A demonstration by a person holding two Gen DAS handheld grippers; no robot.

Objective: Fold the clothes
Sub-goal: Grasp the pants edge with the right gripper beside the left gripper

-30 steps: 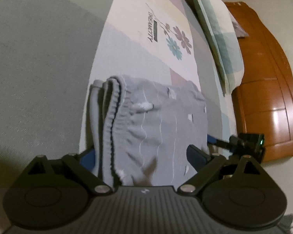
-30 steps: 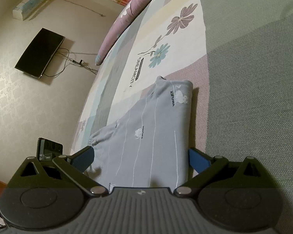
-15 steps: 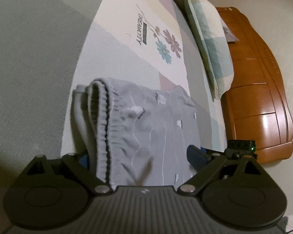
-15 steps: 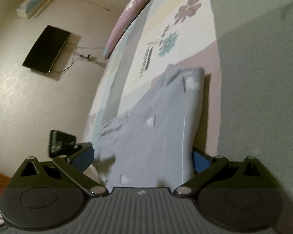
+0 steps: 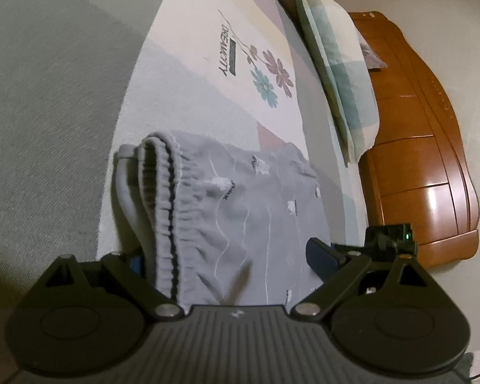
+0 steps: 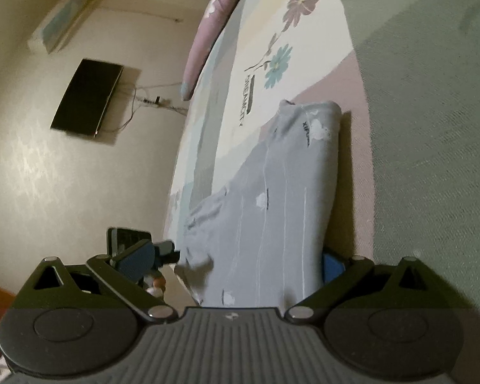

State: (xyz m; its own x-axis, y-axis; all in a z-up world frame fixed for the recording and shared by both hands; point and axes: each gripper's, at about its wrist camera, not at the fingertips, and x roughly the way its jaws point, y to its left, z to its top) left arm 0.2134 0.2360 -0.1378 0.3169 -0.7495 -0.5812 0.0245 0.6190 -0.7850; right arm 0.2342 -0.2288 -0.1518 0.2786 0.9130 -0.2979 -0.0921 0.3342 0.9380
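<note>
Folded grey trousers (image 5: 240, 204) with white stripes and small prints lie on the bed sheet (image 5: 208, 73). The elastic waistband (image 5: 166, 198) stands bunched on the left of the left wrist view. My left gripper (image 5: 227, 257) is open, its blue pads wide apart on either side of the waistband end. In the right wrist view the same trousers (image 6: 272, 198) stretch away to a folded edge (image 6: 320, 121). My right gripper (image 6: 235, 260) is open too and straddles the near end of the cloth. The right pad (image 6: 331, 264) is partly hidden behind the fabric.
A checked pillow (image 5: 339, 73) and a wooden headboard (image 5: 425, 160) are at the right in the left wrist view. The right wrist view shows the bed's side edge, a wall-mounted TV (image 6: 86, 96) and a pink bolster (image 6: 208, 32). The sheet carries a flower print (image 6: 276, 64).
Both cameras have swayed and tilted a little over the trousers. The right gripper has shifted, so its left pad now hangs past the bed's edge. The trousers lie as before and both grippers stay open.
</note>
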